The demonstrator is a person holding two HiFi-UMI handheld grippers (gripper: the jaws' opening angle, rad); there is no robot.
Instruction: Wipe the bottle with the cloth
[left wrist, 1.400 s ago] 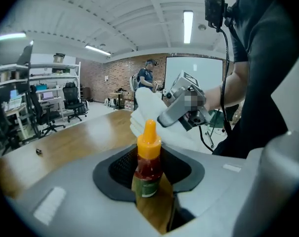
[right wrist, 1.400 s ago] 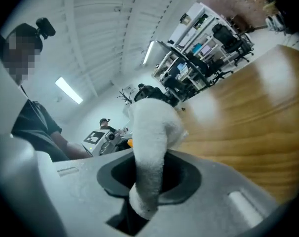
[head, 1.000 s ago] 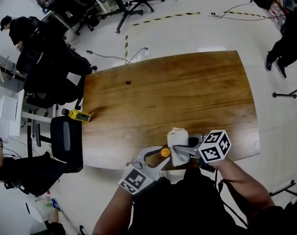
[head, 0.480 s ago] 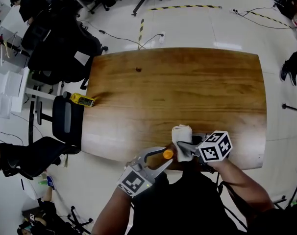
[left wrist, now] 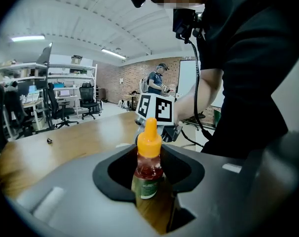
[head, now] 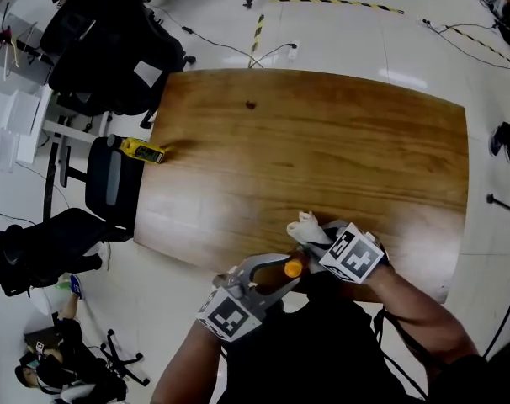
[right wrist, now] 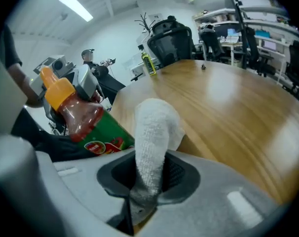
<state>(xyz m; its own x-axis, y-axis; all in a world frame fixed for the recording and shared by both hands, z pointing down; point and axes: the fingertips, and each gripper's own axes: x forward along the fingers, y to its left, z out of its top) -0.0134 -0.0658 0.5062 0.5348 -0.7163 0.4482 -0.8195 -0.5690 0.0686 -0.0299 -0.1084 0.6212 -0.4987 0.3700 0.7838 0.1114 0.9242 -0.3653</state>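
Note:
A small bottle (left wrist: 148, 164) of red sauce with an orange cap (head: 294, 268) and green label stands between the jaws of my left gripper (left wrist: 148, 171), which is shut on its body. In the head view the left gripper (head: 276, 274) hovers at the wooden table's (head: 339, 141) near edge. My right gripper (right wrist: 149, 177) is shut on a rolled white cloth (right wrist: 154, 127) that sticks up out of its jaws. In the right gripper view the bottle (right wrist: 85, 120) leans just left of the cloth, very close. From above, the cloth (head: 305, 225) sits just beyond the cap, in my right gripper (head: 321, 238).
A yellow-green bottle (head: 141, 150) lies at the table's left edge and a small dark object (head: 251, 104) sits near its far side. Black office chairs (head: 112, 192) stand to the left of the table. Cables run across the floor beyond it.
My right gripper has sunk and rolled, so the cloth is now lower and tipped over by the bottle's cap. The left gripper has kept the bottle in place.

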